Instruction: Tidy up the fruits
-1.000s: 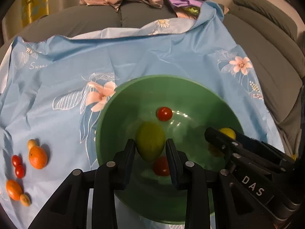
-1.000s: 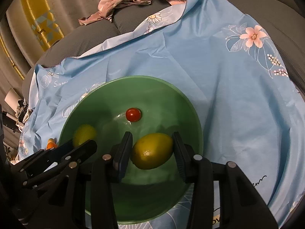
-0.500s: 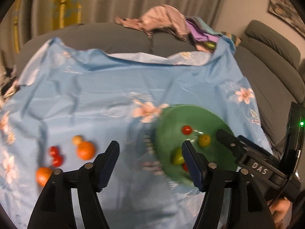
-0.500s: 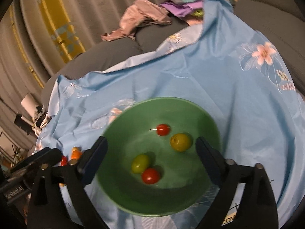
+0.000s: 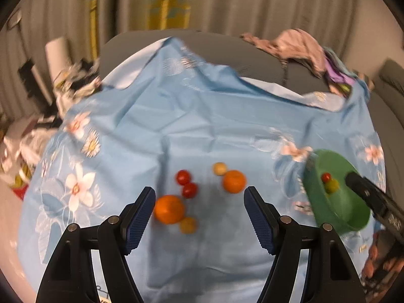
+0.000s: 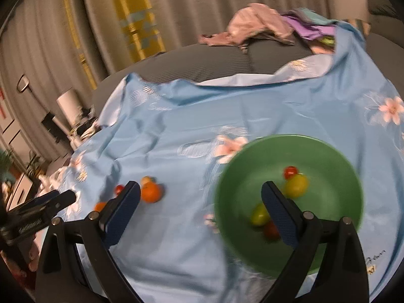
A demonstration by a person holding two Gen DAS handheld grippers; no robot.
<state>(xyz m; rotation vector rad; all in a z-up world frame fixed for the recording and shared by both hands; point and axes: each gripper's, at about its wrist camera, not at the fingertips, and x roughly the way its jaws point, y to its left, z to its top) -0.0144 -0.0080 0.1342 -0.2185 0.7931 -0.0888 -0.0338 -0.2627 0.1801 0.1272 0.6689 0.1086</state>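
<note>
So compared to a second ago, both grippers have let go. The left gripper (image 5: pixel 199 213) was clamped on a greenish fruit down in the green bowl (image 6: pixel 335 156), and the right gripper (image 6: pixel 202 213) had a yellow lemon. Both sets of jaws have just been opening and now stand wide with nothing between them. The yellow lemon (image 6: pixel 296 185) and the greenish fruit (image 6: pixel 260 214) sit loose in the bowl along with two cherry tomatoes (image 6: pixel 291 172).

The left gripper has swung away from the bowl and now looks down at the fruit left on the blue floral cloth (image 5: pixel 214 116): two oranges (image 5: pixel 169 209), two cherry tomatoes touching each other, and two small yellowish fruits (image 5: pixel 219 168). The bowl is now off at the right edge of that view. Both views are a bit blurry.
</note>
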